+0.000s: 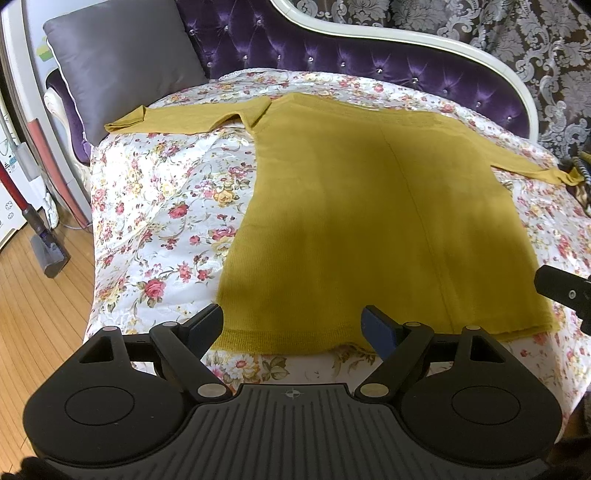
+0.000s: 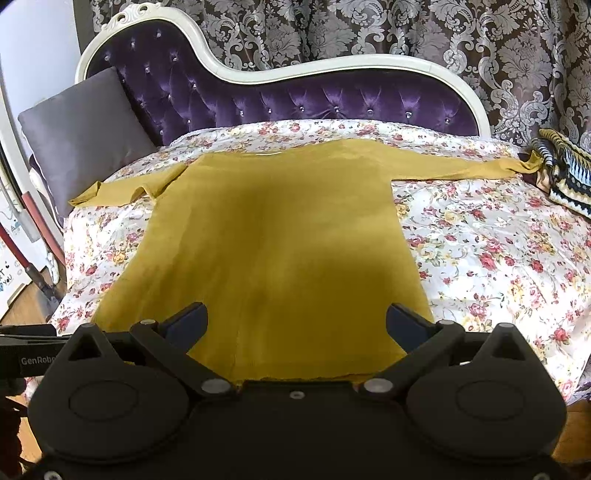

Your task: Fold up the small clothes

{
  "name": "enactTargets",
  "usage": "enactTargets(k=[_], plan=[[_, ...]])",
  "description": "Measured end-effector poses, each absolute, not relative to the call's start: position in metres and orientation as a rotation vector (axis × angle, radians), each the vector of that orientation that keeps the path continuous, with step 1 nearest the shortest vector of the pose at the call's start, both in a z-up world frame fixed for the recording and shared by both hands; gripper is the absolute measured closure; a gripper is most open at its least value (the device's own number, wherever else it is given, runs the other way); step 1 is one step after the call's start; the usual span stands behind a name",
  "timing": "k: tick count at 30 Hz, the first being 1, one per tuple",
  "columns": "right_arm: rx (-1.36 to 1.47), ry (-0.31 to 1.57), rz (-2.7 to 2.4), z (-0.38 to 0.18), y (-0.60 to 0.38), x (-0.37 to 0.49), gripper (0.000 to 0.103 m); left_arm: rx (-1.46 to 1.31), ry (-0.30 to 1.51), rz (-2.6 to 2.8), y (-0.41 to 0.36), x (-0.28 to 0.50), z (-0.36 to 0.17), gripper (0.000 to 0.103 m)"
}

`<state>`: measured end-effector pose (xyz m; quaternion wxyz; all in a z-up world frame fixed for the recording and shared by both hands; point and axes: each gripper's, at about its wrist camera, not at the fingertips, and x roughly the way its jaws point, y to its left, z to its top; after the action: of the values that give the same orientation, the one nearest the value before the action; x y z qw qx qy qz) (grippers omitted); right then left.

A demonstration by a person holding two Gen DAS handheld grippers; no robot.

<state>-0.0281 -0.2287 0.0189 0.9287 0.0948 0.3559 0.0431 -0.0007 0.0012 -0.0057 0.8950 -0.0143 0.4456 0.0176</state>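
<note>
Mustard knit long-sleeved top [image 2: 266, 236] lies flat on the floral quilted cover [image 2: 480, 236] of the purple tufted chaise [image 2: 295, 103], hem nearest, sleeves out to left and right. Grey square cushion [image 2: 81, 125] leans at the chaise's left end, behind the left cuff. Striped knitted cloth [image 2: 565, 170] lies at the right end, touching the right cuff. Patterned damask curtain [image 2: 369, 29] hangs behind.

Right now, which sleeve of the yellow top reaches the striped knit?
The sleeve on the picture's right: it lies straight out and its cuff meets the striped knit. The other sleeve ends short, by the grey cushion, its shoulder end creased.
</note>
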Motion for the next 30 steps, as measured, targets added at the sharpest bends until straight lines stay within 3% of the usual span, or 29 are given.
enactTargets(k=[30], plan=[[0.146, 0.759, 0.109, 0.013, -0.216, -0.026, 0.001, -0.019, 0.922, 0.034, 0.002, 0.000, -0.006, 0.022]])
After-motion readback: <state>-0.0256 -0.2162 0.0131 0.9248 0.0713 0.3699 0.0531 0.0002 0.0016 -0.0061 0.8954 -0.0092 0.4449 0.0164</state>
